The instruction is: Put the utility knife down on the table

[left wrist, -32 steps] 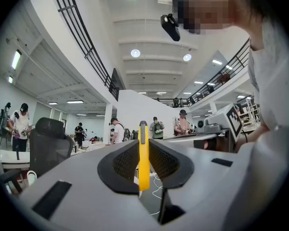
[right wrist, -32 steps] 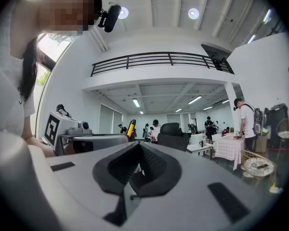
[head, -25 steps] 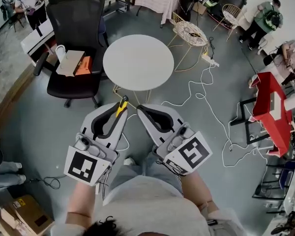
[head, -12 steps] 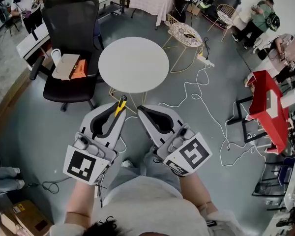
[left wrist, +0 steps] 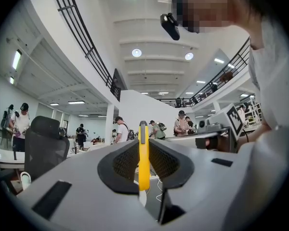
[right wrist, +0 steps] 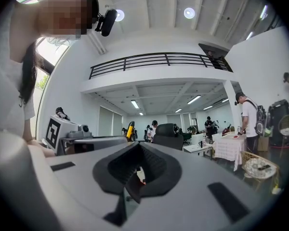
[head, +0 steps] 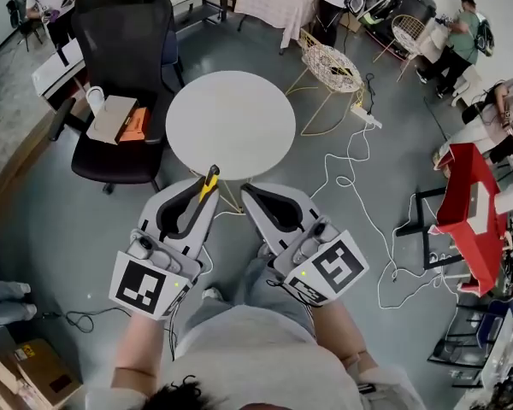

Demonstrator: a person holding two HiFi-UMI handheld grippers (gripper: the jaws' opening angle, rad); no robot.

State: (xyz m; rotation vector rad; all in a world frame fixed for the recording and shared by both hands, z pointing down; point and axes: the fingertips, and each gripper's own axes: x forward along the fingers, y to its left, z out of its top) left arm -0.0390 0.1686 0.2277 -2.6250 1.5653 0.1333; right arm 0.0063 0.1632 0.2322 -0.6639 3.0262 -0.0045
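A yellow utility knife [head: 210, 183] is clamped between the jaws of my left gripper [head: 207, 188], its tip sticking out past them. In the left gripper view the knife [left wrist: 143, 158] stands edge-on between the black pads [left wrist: 123, 163]. My right gripper [head: 247, 191] is beside it, shut with nothing in it. Its pads [right wrist: 151, 170] meet in the right gripper view, where the knife [right wrist: 130, 129] shows at the left. Both grippers hang over the grey floor, just short of the near rim of a round white table [head: 231, 125].
A black office chair [head: 124, 75] with papers, an orange box and a cup stands left of the table. Behind it on the right is a wire stool [head: 332, 61]. A white cable [head: 359, 186] snakes over the floor. A red stand [head: 466, 195] is at the right.
The table has slid down the head view toward the grippers. Both grippers keep their place in the view, and the knife stays clamped in the left one.
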